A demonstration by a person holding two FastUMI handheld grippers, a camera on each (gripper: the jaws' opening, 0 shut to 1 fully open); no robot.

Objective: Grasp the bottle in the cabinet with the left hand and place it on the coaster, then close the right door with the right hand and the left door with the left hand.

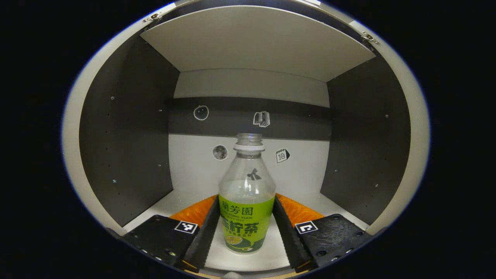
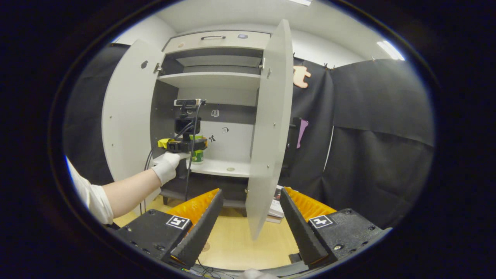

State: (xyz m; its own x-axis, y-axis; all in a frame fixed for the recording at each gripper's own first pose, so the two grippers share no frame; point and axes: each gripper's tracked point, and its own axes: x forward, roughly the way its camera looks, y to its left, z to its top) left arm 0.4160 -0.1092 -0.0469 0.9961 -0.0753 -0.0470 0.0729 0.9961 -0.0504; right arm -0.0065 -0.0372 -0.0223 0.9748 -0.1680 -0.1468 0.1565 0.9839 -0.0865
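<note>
Bottle: the bottle (image 1: 246, 201) stands upright and uncapped on the cabinet shelf (image 1: 248, 257), between the two fingers of the left gripper (image 1: 247, 228); its green label faces the camera and the clear upper half looks nearly empty.
Left gripper: fingers spread, one on each side of the label. They look to sit right against it or just off it — I cannot tell whether either presses yet. Placed low on the body, probably because the label band is the widest, straightest part to pinch.
Left gripper, from afar: in the right gripper view the left gripper (image 2: 185, 144) reaches into the cabinet at shelf height, held by a gloved hand (image 2: 167, 166), with the bottle (image 2: 198, 154) just past it.
Right gripper: the right gripper (image 2: 248, 224) hangs back outside the cabinet, fingers spread and holding nothing, pointed at the edge of the right door (image 2: 267, 128). Waiting there makes sense, as that door is its job later.
Doors: the right door stands swung out, edge-on to the camera; the left door (image 2: 124, 112) is open wide too, leaving the arm room to enter.
Coaster: a small round disc (image 2: 230, 169) lies on the shelf right of the bottle — possibly the coaster, too small to be sure.
Step in hand: closing on the bottle; lifting and both doors remain.
</note>
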